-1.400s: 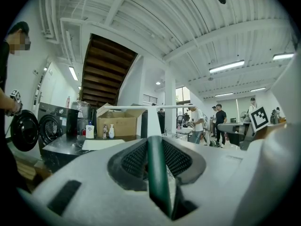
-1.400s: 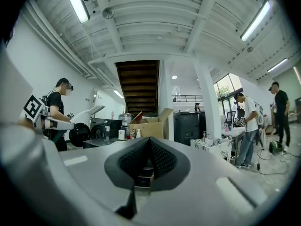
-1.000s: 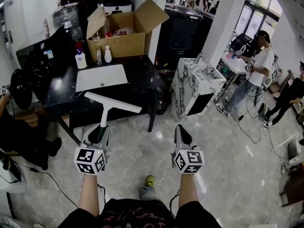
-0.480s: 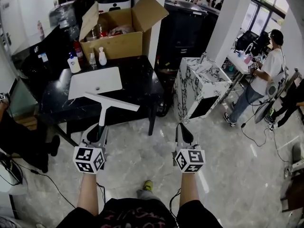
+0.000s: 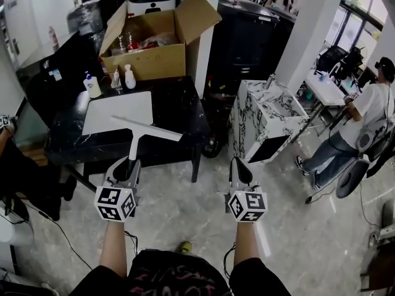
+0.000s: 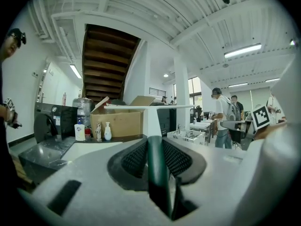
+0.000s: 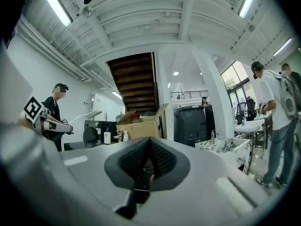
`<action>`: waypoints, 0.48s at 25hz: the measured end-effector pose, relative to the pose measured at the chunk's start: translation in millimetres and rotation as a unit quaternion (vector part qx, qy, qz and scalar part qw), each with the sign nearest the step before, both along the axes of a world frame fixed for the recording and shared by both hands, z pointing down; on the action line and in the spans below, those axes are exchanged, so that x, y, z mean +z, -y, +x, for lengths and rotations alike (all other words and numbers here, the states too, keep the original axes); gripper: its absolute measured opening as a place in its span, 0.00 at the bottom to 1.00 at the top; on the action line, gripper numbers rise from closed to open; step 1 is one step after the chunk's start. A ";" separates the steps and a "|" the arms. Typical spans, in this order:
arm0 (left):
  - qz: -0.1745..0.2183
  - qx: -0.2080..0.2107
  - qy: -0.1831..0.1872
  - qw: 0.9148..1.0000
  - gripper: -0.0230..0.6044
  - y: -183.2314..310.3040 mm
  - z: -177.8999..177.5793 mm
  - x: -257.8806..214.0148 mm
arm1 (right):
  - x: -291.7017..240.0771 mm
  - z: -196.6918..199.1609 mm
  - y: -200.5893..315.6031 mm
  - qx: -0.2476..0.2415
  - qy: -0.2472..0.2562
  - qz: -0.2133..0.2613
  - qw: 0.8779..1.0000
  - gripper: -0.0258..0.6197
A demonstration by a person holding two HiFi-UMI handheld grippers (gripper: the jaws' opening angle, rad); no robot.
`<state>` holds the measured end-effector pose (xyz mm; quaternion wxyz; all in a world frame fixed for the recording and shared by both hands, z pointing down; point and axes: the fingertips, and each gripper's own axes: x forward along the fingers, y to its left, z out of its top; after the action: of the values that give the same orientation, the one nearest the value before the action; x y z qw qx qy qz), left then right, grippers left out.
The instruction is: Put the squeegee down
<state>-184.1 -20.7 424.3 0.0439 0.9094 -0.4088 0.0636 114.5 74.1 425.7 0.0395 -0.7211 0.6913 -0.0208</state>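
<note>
The squeegee (image 5: pixel 147 128) has a long white blade on a white neck and a dark green handle (image 6: pixel 156 166). My left gripper (image 5: pixel 128 165) is shut on that handle and holds the tool roughly level, blade forward, over the near edge of the black table (image 5: pixel 179 113). In the left gripper view the blade (image 6: pixel 150 108) spans the frame in front of the cardboard box. To the right, my right gripper (image 5: pixel 239 167) hangs over the floor, shut with nothing between its pads (image 7: pixel 157 157).
On the table lie a white board (image 5: pixel 117 111), small bottles (image 5: pixel 92 85) and an open cardboard box (image 5: pixel 154 57). A marble-patterned cabinet (image 5: pixel 265 119) stands right of it. One person (image 5: pixel 370 122) stands at the far right, and another person's arm (image 5: pixel 6 125) shows at the left edge.
The table, box and cabinet have come closer and lower in the head view. Both grippers moved forward with me, the squeegee still held the same way.
</note>
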 end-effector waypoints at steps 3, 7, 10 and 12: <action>-0.002 -0.007 0.006 1.000 0.20 7.9 11.0 1.8 | 2.3 11.6 12.9 -0.009 0.005 0.000 1.000 0.06; -0.003 -0.012 0.008 1.000 0.20 21.1 22.4 3.5 | 4.1 22.4 29.8 -0.018 0.008 0.001 1.000 0.06; -0.003 -0.015 0.010 1.000 0.20 31.6 29.5 4.2 | 5.8 29.0 41.6 -0.021 0.008 0.000 1.000 0.06; -0.005 -0.017 0.011 1.000 0.20 39.2 32.7 5.4 | 6.8 32.2 49.7 -0.022 0.007 0.000 1.000 0.06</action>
<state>-151.4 -59.9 429.8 0.0452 0.9013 -0.4244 0.0745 146.7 24.4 432.6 0.0439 -0.7056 0.7068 -0.0274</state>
